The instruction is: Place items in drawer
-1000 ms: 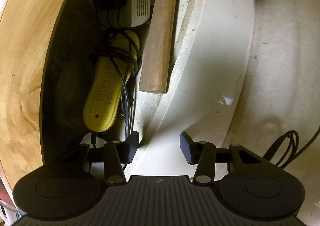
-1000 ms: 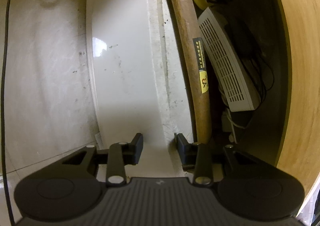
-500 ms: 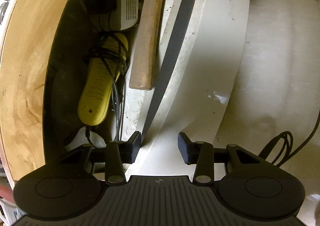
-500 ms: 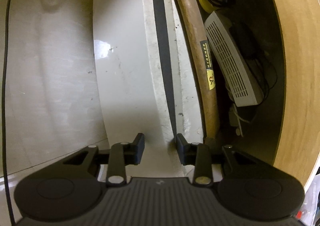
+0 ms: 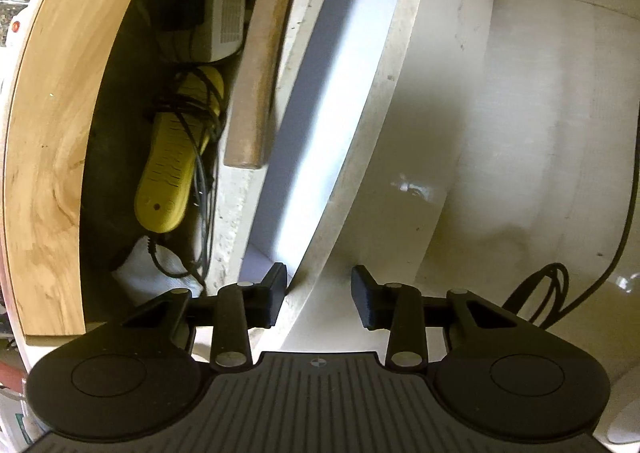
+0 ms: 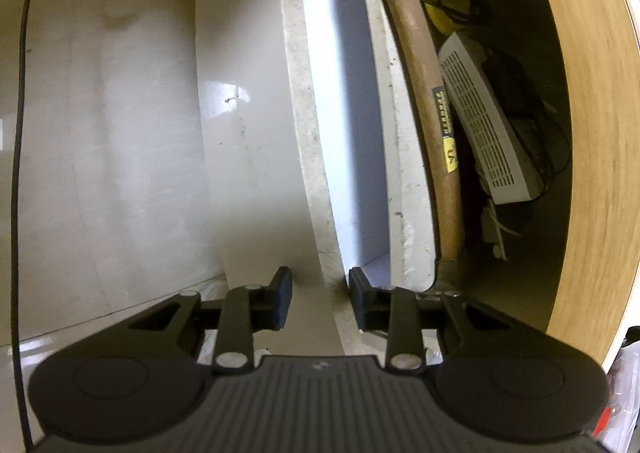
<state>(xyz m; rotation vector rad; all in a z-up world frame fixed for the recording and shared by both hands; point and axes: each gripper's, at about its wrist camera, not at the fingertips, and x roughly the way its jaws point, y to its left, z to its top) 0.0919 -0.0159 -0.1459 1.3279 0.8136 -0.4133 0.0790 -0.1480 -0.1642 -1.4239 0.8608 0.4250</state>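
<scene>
— White and glossy on its face, chalky and speckled along its top edge: that is how the drawer front (image 5: pixel 404 157) is seen. Where is it placed?

— It is held away from the cabinet, so that a pale strip of the drawer's inside (image 5: pixel 320 101) is shown between the front and the cabinet edge (image 5: pixel 240 205).

— And what is gripped by the tongs?

— Nothing is clamped. The left gripper (image 5: pixel 319 295) is held partly open, one finger on each side of the front's top edge; whether the pads touch it cannot be told. The right gripper (image 6: pixel 320 293) is set astride the same edge (image 6: pixel 308 141) in the same way, near the opposite end.

— What is found beyond the drawer?

— A wooden hammer handle (image 5: pixel 256 93) with a yellow label is laid along the cabinet edge. Behind it, in the dark recess, a yellow ribbed device (image 5: pixel 172 173) wrapped in black cord is seen beside a white vented box (image 6: pixel 488 137). A wooden tabletop (image 5: pixel 52 133) is seen over the recess. A black cable (image 5: pixel 548 289) is coiled on the pale floor (image 5: pixel 540 113).
</scene>
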